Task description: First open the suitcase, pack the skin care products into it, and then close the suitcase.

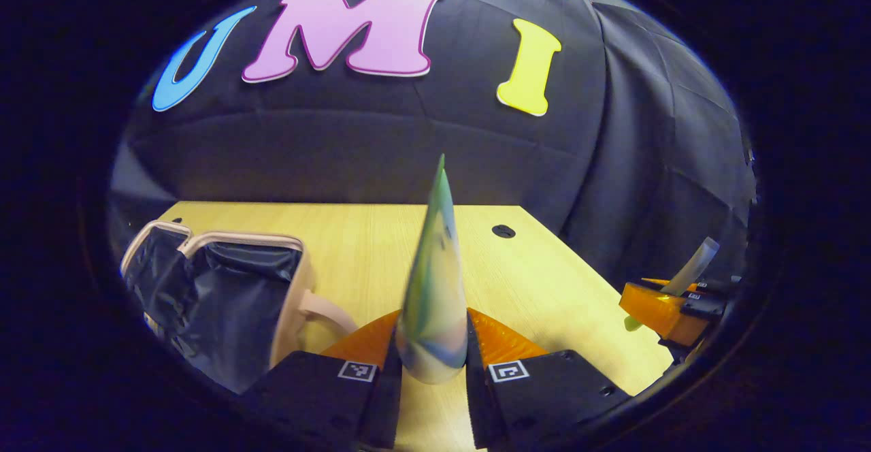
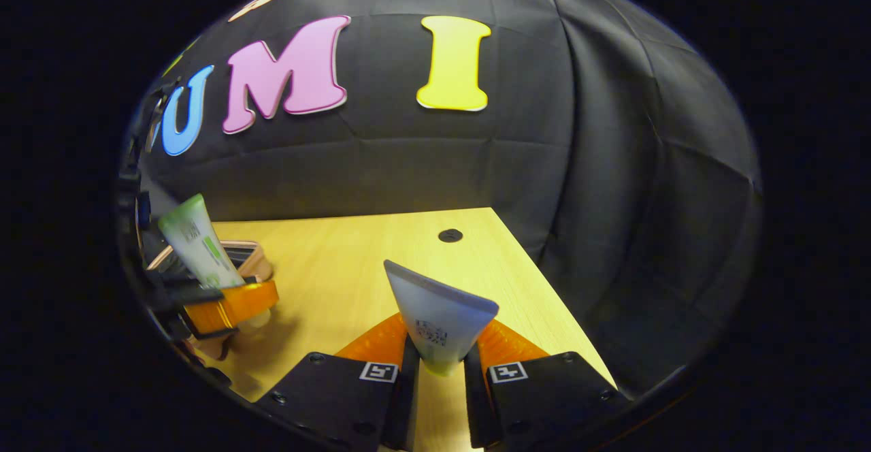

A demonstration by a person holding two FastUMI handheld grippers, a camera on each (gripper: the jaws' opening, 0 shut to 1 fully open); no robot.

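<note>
- In the left gripper view, the left gripper [image 1: 431, 370] pinches a green and white tube [image 1: 433, 288] between its two fingers [image 1: 371, 397]; both press against the tube's lower end.
- That tube stands upright from the fingers, seen edge-on, its flat crimped end at the top and its rounded end down between the fingers.
- The tube is above the wooden table [image 1: 340, 234], just beside the suitcase and to the right of it.
- The suitcase [image 1: 218, 295] lies open on the table's left part, its dark lining showing inside a pale pink rim, and a pink handle sticks out of its near right side.
- Well apart from the suitcase, at the table's right edge, the right gripper [image 1: 670, 305] shows with a pale tube slanting up out of it.
- In the right gripper view, the right gripper [image 2: 439, 369] pinches a white tube [image 2: 439, 316] between its fingers [image 2: 398, 391], which press on both sides of its lower end.
- This tube leans slightly back with its wide crimped end up and a bit of green at its bottom; it is above the table [image 2: 340, 261], well to the right of the suitcase.
- At the left of this view, the other gripper holds its green and white tube [image 2: 199, 241] upright, just in front of the suitcase's pink rim [image 2: 252, 254].
</note>
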